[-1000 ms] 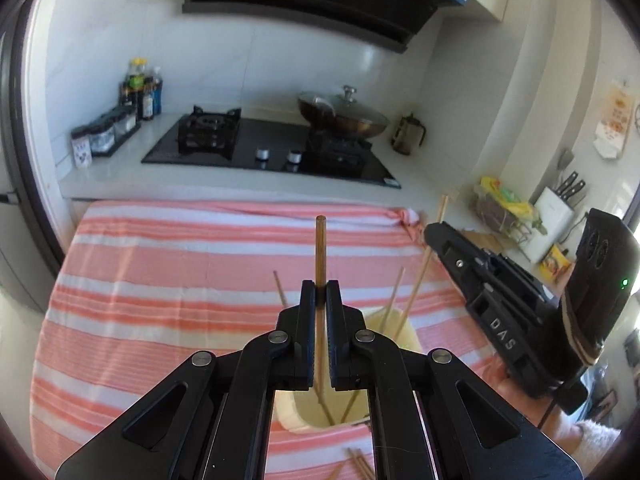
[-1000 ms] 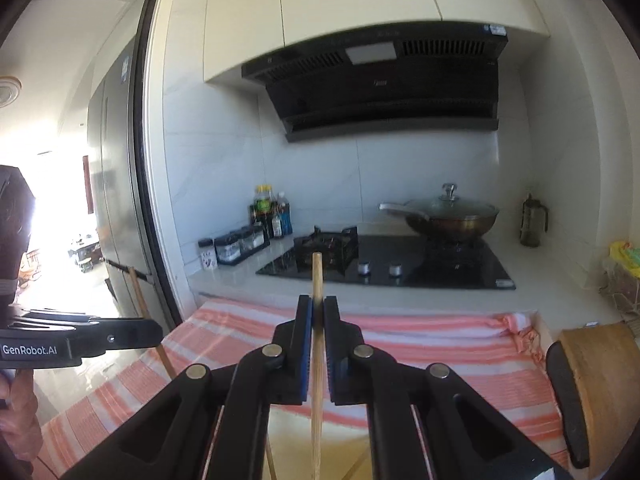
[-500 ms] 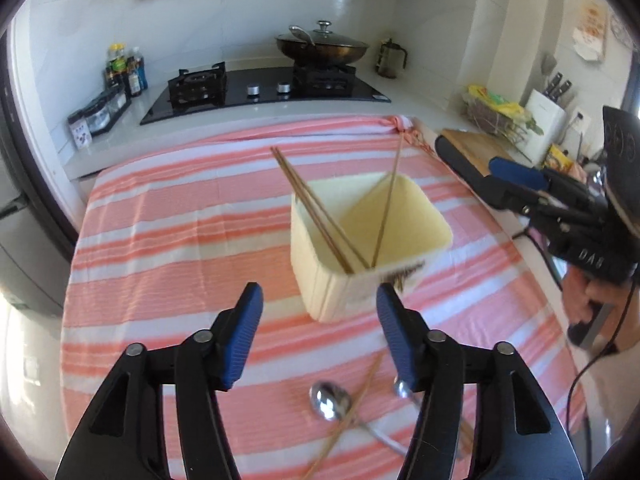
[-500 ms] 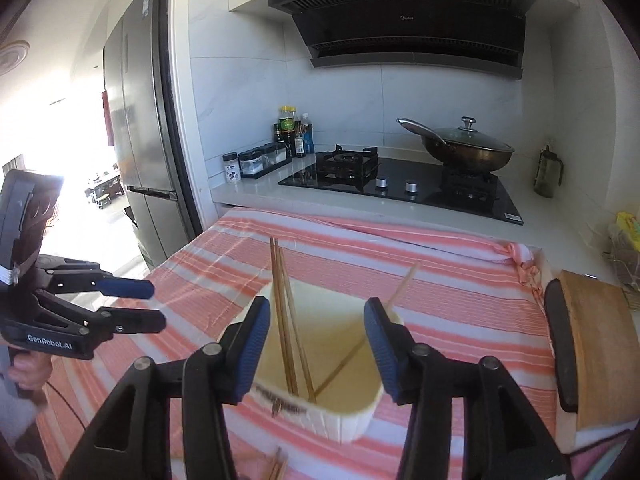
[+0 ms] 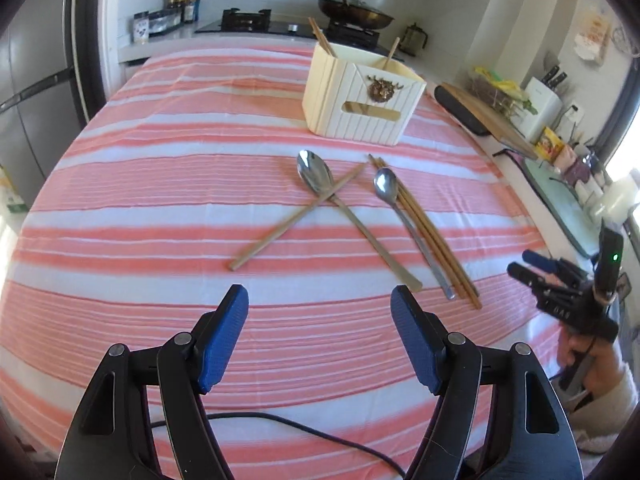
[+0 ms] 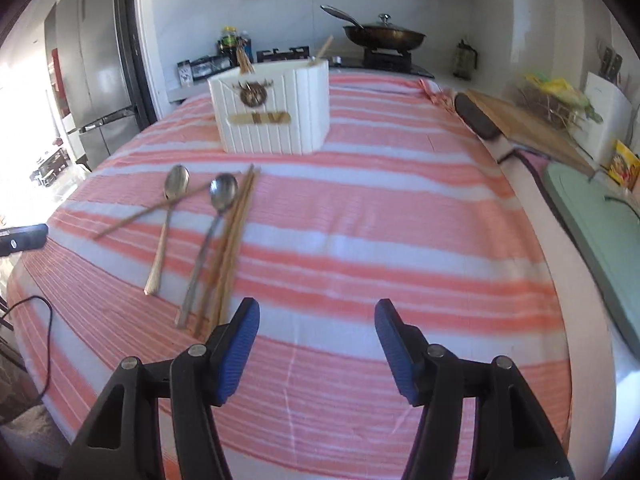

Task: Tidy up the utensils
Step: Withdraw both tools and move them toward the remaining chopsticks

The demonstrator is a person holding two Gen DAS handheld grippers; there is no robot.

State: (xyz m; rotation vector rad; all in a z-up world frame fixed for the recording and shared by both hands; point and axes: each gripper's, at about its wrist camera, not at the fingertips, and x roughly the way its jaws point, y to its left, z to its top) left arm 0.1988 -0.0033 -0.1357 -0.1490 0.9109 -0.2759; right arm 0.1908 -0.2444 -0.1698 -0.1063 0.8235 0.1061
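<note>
Both grippers empty: left gripper (image 5: 320, 300) and right gripper (image 6: 316, 312), jaws just opening wide. Next pick: loose chopstick (image 5: 298, 218) at twelve o'clock, then into holder (image 5: 360, 96).

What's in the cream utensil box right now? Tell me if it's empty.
Not empty. Chopstick ends stick up out of the cream utensil box, and another leans at its far side. How many are inside, cannot tell.

Bare striped cloth (image 5: 168, 184) before utensils (image 5: 360, 216)
</note>
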